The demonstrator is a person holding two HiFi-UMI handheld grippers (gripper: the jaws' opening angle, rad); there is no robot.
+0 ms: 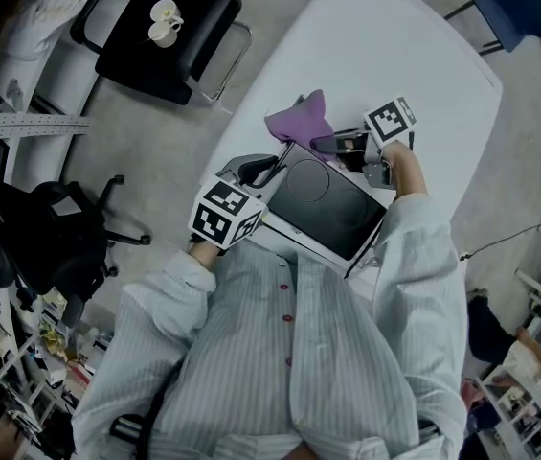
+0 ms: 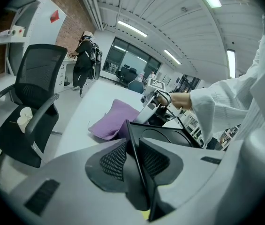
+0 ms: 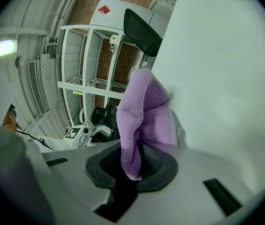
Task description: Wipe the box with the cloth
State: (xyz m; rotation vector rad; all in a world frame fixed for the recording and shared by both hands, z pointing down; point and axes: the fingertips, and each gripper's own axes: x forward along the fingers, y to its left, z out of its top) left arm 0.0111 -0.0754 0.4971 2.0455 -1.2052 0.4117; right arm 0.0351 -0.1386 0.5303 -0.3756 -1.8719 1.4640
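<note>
Box (image 1: 332, 209): at the near end of the white counter (image 1: 414, 56), close against the person's body, its left side near the counter's left edge. Open counter runs on beyond it to the rounded far end. Flat, rectangular, with a dark matte face, a faint circle pressed into it and a pale rim.

Cloth (image 1: 301, 121): purple, fleecy, bunched, just beside the box's far corner.

Left gripper (image 2: 134, 156): comes in from the left and points downward, fingers clamped on the box's thin dark edge.

Right gripper (image 3: 131, 165): held past the box's far side, fingers pinched on a fold of cloth.

Black office chair (image 1: 169, 36): on the floor, off the counter's left edge.
</note>
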